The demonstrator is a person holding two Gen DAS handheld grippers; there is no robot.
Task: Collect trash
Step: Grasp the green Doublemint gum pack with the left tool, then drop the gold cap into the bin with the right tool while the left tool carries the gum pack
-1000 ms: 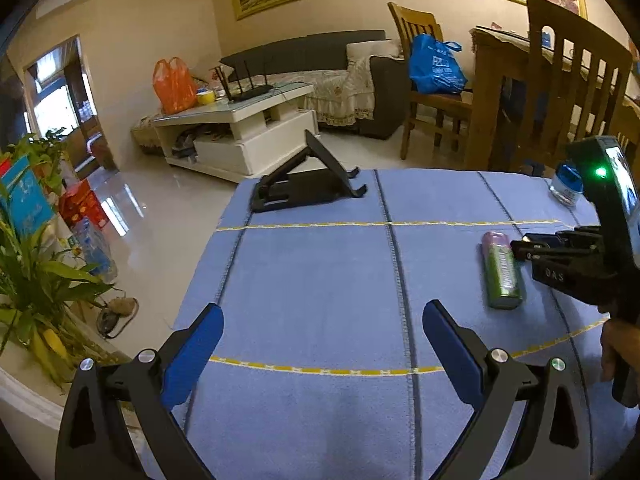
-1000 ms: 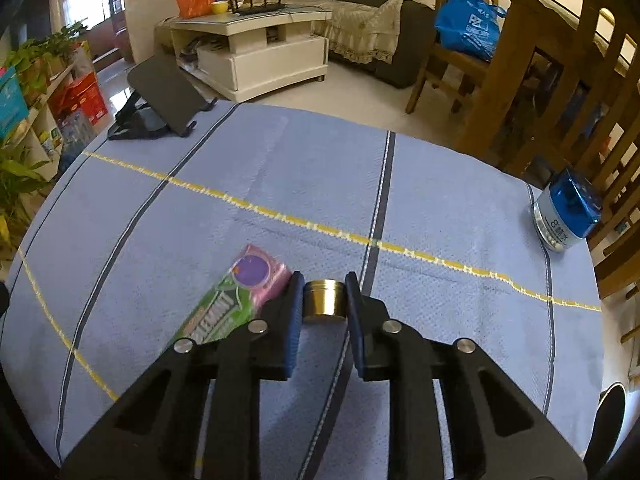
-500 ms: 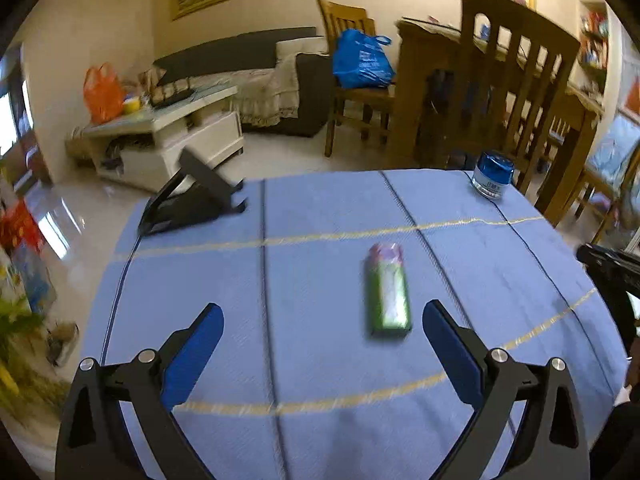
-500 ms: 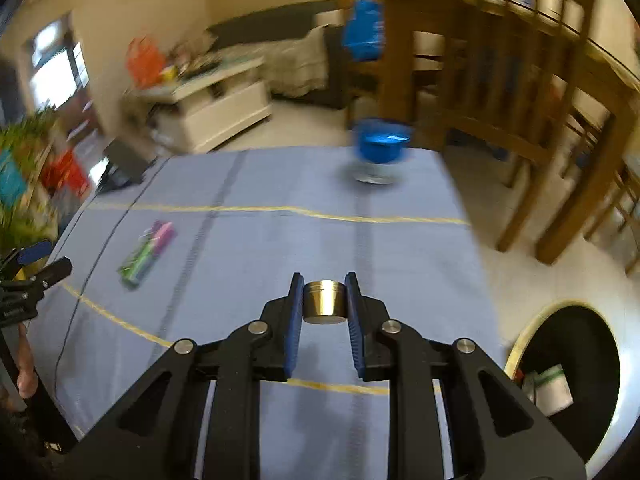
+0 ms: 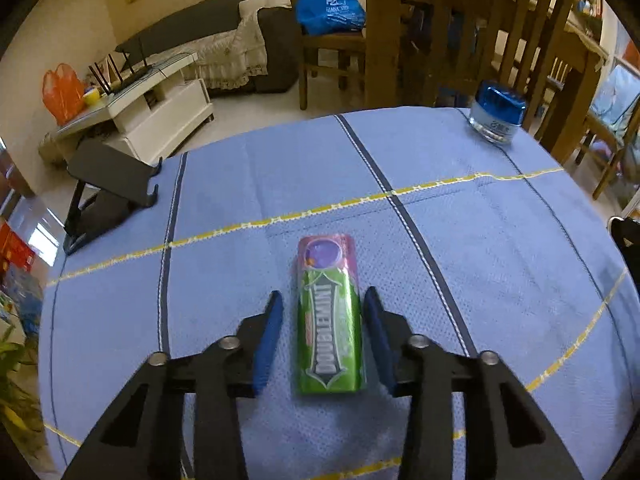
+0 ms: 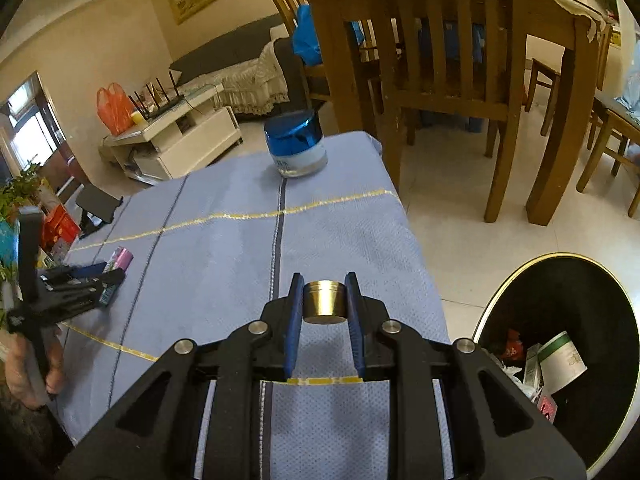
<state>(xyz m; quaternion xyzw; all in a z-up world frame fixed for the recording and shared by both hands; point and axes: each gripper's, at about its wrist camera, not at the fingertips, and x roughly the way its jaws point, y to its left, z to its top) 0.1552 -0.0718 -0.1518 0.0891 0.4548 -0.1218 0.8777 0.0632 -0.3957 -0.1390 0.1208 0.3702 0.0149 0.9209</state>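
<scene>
Left tongs (image 5: 323,308) are down over the gum pack (image 5: 329,316), blue pads spread apart on either side of it, small gaps showing, nothing gripped. The pack is a long foil-shiny rectangle, green with "DOUBLEMINT" in white block letters along it and a pink end carrying a purple circle, lying flat on the desk (image 5: 500,248). That desk wears a woven blue cloth crossed by dark stripes and yellow stitched lines. Over on the right, the right tongs (image 6: 323,304) are clamped on a small brass-coloured metal cap (image 6: 323,302), a short cylinder with a stepped rim, held above the cloth near the desk's right edge. Below and to the right on the floor sits a round black trash bin (image 6: 516,280) with a gold rim, paper scraps and a green-and-white paper cup inside. At the far edge stands a glass jar (image 6: 297,145) with a faceted metallic-blue lid; its label is too small to read
</scene>
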